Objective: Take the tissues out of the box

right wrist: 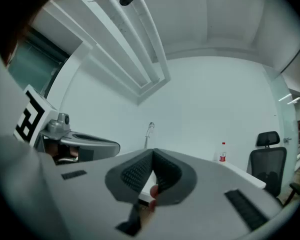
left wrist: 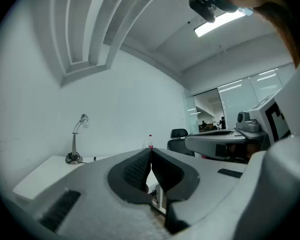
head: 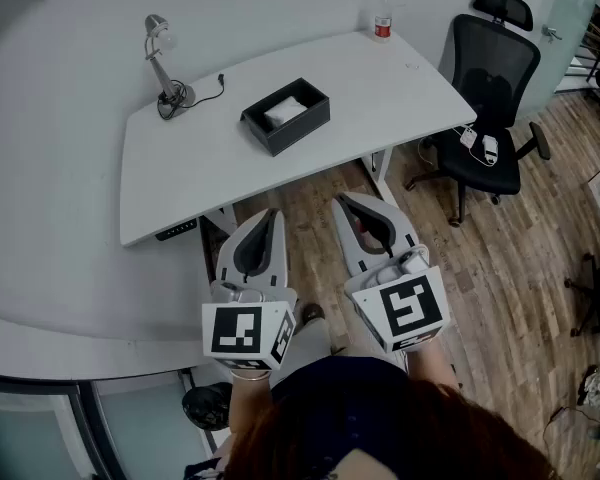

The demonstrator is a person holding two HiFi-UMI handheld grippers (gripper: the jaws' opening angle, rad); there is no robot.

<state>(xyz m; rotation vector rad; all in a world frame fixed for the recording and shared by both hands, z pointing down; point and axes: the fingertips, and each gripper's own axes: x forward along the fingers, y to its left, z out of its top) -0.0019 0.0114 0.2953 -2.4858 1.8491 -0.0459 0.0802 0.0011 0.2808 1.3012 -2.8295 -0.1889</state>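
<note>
The task is sitting at its very start, as far as these views are showing. The black box (head: 302, 129) is resting open-topped near the middle of the white desk (head: 190, 163), and the white tissues (head: 284, 112) are lying inside it, looking full and undisturbed; no tissue is lying on the desk or anywhere outside the box. The person is standing back from the desk's near edge and is holding both tools level, close to the body and over the wooden floor (head: 500, 258), so both are well apart from the box. The left gripper (head: 273, 211) is pointing toward the desk with its jaws pressed together at the tips, and its own view (left wrist: 150, 150) is showing nothing caught between the ribbed pads. The right gripper (head: 342, 199) is sitting just beside it, and its jaws are likewise closed tip to tip on nothing (right wrist: 153, 151). A desk lamp (head: 163, 60) is standing at the far left corner of the desk and a small bottle (head: 383, 15) at the far right edge, both well clear of the box, while an office chair (head: 492, 78) is parked off the desk's right end. By my reading, all the work is remaining: reaching forward over the desk, opening 1 gripper above the box, pinching the top tissue and drawing the tissues out, perhaps with the other gripper steadying the box.
</note>
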